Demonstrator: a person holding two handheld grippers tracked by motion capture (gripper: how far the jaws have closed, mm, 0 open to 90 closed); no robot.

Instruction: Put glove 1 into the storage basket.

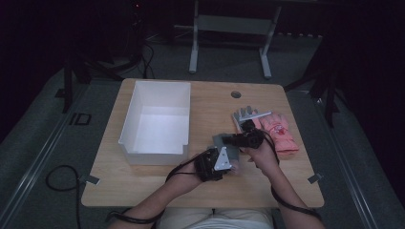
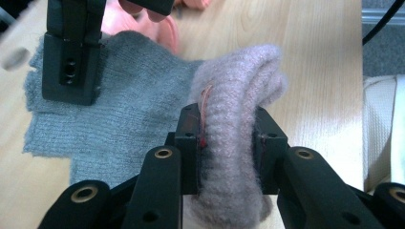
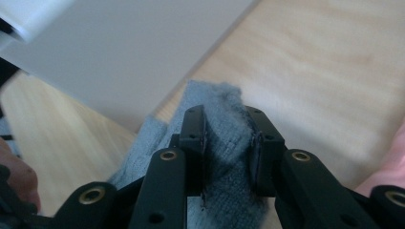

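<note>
A grey knit glove (image 1: 228, 147) hangs just above the wooden table (image 1: 143, 181), stretched between both grippers. In the left gripper view, my left gripper (image 2: 228, 138) is shut on the glove's thick ribbed cuff (image 2: 239, 95), and the flat hand part of the glove (image 2: 129, 114) spreads away to the left. My right gripper (image 3: 228, 133) is shut on the opposite end of the glove (image 3: 222, 102), with fabric bunched between its jaws. In the high view the left gripper (image 1: 231, 164) sits near the person and the right gripper (image 1: 227, 140) just beyond it.
A white open box (image 1: 155, 155) stands on the left half of the table, its wall (image 3: 119, 52) close behind the glove. Pink gloves (image 1: 282, 131) and another grey glove (image 1: 244, 114) lie to the right. A round cable hole (image 1: 236, 94) is at the far edge.
</note>
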